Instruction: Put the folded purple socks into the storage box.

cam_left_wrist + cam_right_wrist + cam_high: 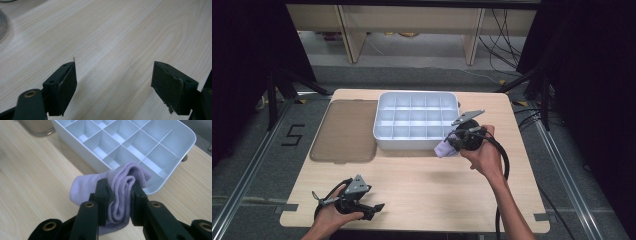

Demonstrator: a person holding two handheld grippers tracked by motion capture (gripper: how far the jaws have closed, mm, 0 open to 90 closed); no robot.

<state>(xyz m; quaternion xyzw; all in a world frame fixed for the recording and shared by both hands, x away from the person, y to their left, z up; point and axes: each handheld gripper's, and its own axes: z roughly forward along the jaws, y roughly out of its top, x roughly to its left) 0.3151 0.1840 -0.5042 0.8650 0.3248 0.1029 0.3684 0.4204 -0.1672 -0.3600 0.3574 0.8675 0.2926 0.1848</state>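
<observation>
Clamping a folded lilac sock [120, 195] between its jaws, the right gripper [460, 141] hangs just above the near right corner of the white divided tray [384, 140]. A brown lid [344, 131] lies flat beside that tray. Near the worktop's [422, 185] front edge, the left gripper [362, 207] has its jaws wide apart over bare wood.

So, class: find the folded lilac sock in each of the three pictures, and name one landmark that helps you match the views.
High view: the lilac sock sits right of centre, at the near right corner of the white divided tray, held in the right tongs.
Left gripper view: not in this picture; bare wooden table.
Right gripper view: lower centre, the sock pinched between the black jaws.
Shared landmark: the tray, in the high and right gripper views.
</observation>
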